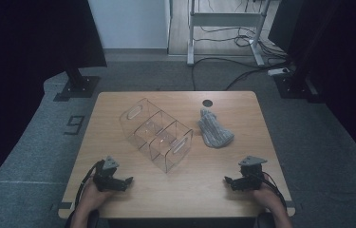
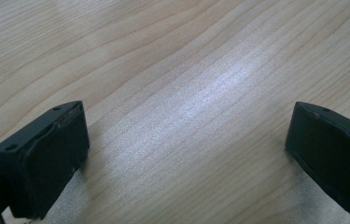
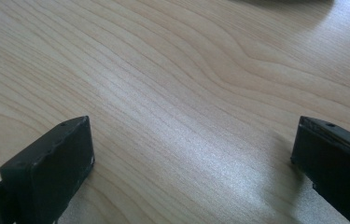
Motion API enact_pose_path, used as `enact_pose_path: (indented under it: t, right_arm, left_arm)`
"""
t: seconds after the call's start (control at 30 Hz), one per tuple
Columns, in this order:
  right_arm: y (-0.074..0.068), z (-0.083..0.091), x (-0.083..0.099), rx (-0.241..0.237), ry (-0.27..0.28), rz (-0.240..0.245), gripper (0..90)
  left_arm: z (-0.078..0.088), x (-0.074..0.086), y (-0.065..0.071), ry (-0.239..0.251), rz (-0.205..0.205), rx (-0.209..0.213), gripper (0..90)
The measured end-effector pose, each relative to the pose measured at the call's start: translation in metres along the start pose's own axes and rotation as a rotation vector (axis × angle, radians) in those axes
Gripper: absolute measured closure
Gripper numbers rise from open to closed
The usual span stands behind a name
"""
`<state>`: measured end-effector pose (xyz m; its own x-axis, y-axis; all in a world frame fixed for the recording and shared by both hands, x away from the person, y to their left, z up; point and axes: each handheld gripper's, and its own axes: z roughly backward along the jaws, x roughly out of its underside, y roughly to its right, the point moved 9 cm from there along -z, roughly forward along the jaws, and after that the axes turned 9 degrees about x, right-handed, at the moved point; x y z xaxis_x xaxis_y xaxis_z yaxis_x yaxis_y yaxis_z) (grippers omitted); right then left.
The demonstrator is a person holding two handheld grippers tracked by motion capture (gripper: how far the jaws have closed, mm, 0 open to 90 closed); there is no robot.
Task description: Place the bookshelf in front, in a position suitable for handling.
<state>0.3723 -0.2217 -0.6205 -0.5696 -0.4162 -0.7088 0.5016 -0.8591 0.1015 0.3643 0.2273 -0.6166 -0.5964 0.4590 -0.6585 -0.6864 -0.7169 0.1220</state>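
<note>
A clear plastic organizer (image 1: 156, 133) with several compartments lies at an angle on the middle of the wooden table (image 1: 118, 194). A grey knitted sock (image 1: 213, 130) lies to its right. My left gripper (image 1: 127, 182) rests on the table near the front left, held by a hand, its jaws pointing right. My right gripper (image 1: 228, 182) rests near the front right, jaws pointing left. In the left gripper view my left gripper (image 2: 186, 154) is open over bare wood. In the right gripper view my right gripper (image 3: 191, 158) is open over bare wood too.
A round cable hole (image 1: 207, 103) sits at the table's far edge. Black stands (image 1: 76, 80) flank the table on the grey floor. A white desk frame (image 1: 225, 28) and cables lie beyond.
</note>
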Motion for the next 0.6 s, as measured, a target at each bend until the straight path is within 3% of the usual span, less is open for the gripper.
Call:
enact_pose_path:
  t: [0.6]
  right_arm:
    - [-0.0004,0.0001,-0.0001,0.007,-0.006,-0.006,0.0]
  left_arm:
    - [0.0,0.0,0.0,0.0,0.0,0.0,0.0]
